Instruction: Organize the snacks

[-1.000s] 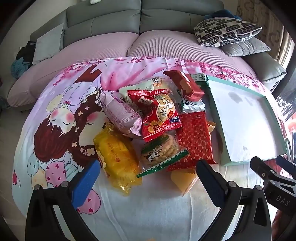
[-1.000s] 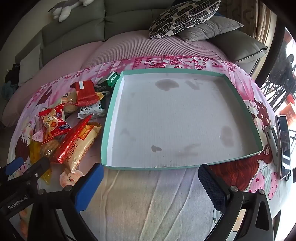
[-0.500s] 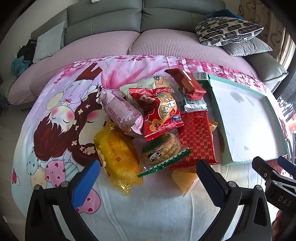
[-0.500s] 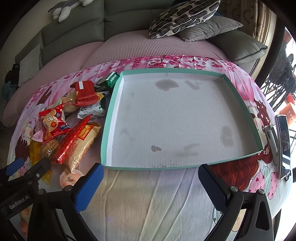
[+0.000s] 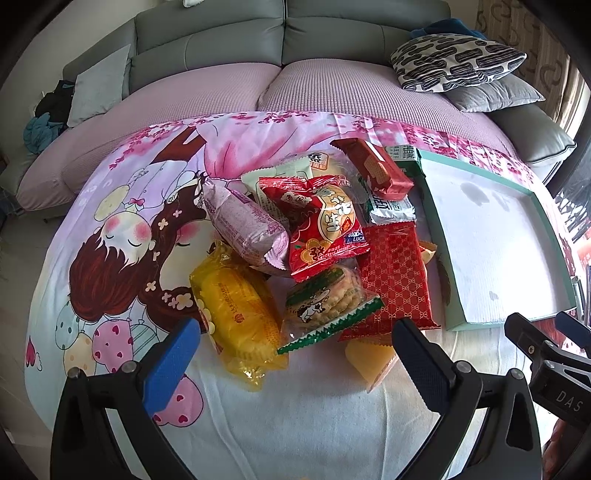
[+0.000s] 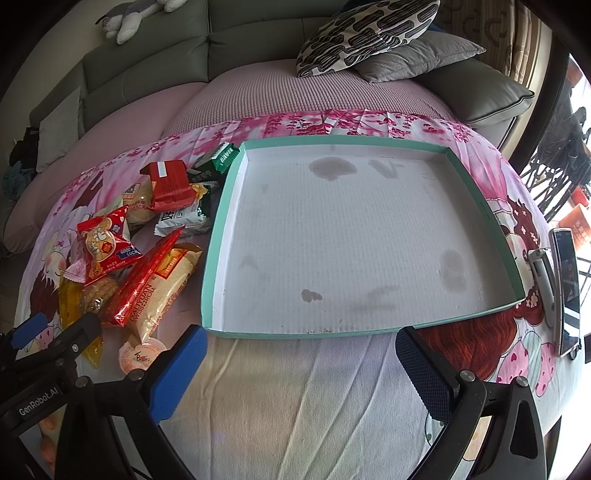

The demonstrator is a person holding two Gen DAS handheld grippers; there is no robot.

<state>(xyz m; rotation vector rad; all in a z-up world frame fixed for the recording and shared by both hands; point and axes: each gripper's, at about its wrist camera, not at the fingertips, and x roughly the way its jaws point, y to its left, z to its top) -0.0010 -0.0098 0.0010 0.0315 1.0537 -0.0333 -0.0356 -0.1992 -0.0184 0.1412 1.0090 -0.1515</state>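
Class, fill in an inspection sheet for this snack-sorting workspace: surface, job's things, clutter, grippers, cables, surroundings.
Surface: pink cartoon-print cloth, wrinkled.
Job's things: heap of wrapped snacks left of the shallow green-rimmed cardboard tray; tray holds no snacks, floor stained.
Clutter: phone on stand right of tray.
Grippers: left gripper open over the heap; right gripper open before the tray.
Cables: nothing seen.
Surroundings: grey sofa, patterned cushion.

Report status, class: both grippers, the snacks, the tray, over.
Left gripper open, empty, hovering near the yellow plastic snack packet. Right gripper open, empty, before the teal-rimmed cardboard tray. Tray holds no snacks. Nothing in the way.
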